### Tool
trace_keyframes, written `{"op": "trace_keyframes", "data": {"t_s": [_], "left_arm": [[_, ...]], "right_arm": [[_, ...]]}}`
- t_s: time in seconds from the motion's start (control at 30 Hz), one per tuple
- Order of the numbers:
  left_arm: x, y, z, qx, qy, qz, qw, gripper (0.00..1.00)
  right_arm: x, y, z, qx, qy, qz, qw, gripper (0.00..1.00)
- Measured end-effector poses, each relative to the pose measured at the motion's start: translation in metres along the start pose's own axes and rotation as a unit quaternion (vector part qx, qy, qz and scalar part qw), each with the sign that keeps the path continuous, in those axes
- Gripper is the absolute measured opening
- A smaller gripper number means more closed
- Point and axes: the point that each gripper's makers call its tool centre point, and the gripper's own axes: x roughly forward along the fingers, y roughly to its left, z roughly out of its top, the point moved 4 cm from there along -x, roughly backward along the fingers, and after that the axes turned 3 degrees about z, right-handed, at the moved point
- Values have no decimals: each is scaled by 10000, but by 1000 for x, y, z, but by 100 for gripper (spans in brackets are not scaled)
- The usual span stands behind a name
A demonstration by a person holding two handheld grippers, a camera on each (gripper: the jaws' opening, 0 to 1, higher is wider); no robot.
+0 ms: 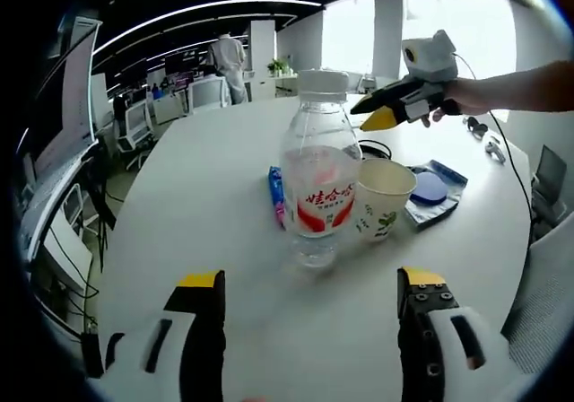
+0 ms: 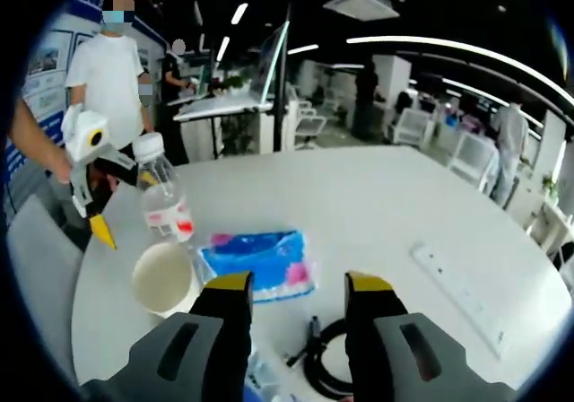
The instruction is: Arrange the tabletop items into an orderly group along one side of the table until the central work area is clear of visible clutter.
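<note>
L gripper [image 1: 310, 285] spread, empty, facing water bottle [image 1: 320, 173] w/ paper cup [image 1: 380, 197] touching its right | R gripper [image 2: 297, 287] spread over blue tissue pack [image 2: 257, 262], cable [image 2: 328, 353] near | step: approach, nothing gripped | next: close on bottle, shift to table [image 1: 215, 187] side.

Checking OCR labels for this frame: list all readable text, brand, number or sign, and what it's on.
Bottle, red label band: white Chinese characters, apparently "娃哈哈"; the smaller print is too blurred to read.
Paper cup: green printed motif, no legible words.
Blue packet: pink and white print, too blurred to read.
Slim blue wrapper beside the bottle: print too small to read.
Wall posters in the right gripper view: blue lettering, unreadable.
</note>
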Motion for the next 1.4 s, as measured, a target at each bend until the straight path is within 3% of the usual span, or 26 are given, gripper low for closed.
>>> {"op": "trace_keyframes", "data": {"t_s": [0.27, 0.57, 1.4], "left_arm": [[-2, -2, 4, 39, -231, -93, 9997, 100], [-8, -4, 7, 75, -441, -202, 9988, 100], [-10, 1, 6, 57, -414, -232, 9989, 100]], "right_arm": [[8, -1, 1, -16, 38, 51, 10000, 37], [21, -2, 1, -57, 120, 98, 9999, 37], [62, -16, -4, -163, 417, 130, 9989, 23]]}}
